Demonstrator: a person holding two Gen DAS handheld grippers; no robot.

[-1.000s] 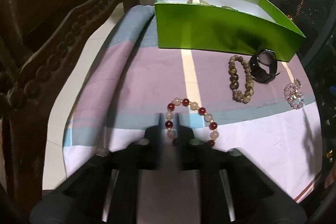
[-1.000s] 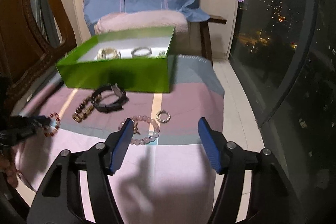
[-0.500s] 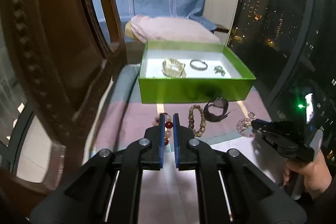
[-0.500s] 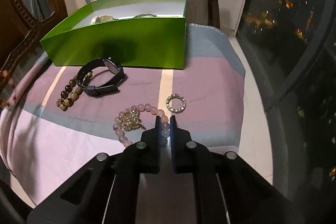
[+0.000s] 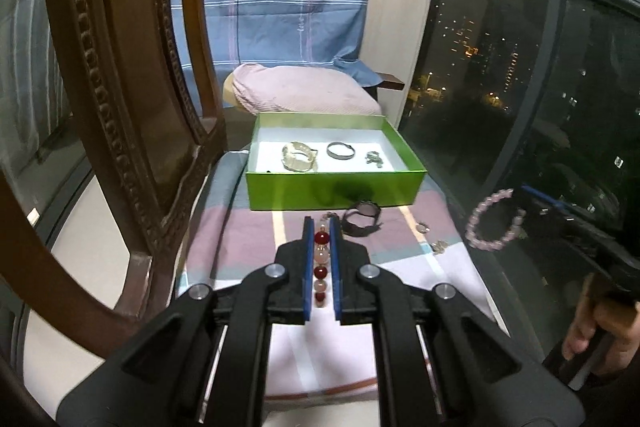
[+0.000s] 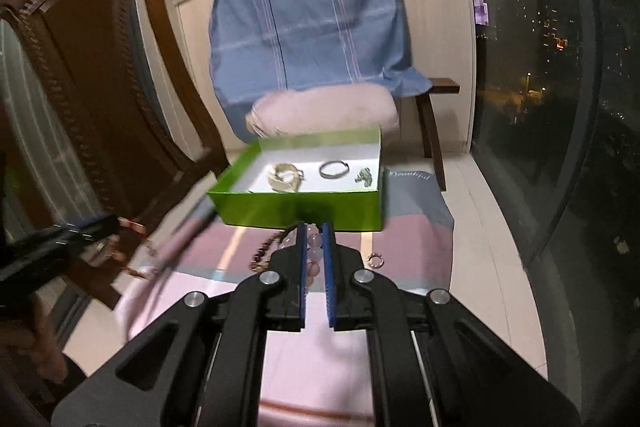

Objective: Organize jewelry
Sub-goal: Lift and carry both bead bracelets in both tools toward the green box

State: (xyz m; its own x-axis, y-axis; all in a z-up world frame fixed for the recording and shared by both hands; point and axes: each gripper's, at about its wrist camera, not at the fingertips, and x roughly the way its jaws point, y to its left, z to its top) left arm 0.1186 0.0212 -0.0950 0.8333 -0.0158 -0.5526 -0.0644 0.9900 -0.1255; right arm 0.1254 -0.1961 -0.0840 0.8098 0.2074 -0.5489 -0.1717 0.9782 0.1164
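Both bracelets lifted off the cloth (image 6: 412,201), perhaps lettered "Beautiful".

left gripper (image 6: 116,223) smeared by motion blur – small trinket (image 5: 373,159) in green box (image 5: 336,191) too tiny to identify.

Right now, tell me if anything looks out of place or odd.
Nothing damaged or spilled. The black watch, small ring and brown bead bracelet lie loose on the cloth outside the green box. Both grippers are shut on bracelets: left on the red one, right on the pink one.
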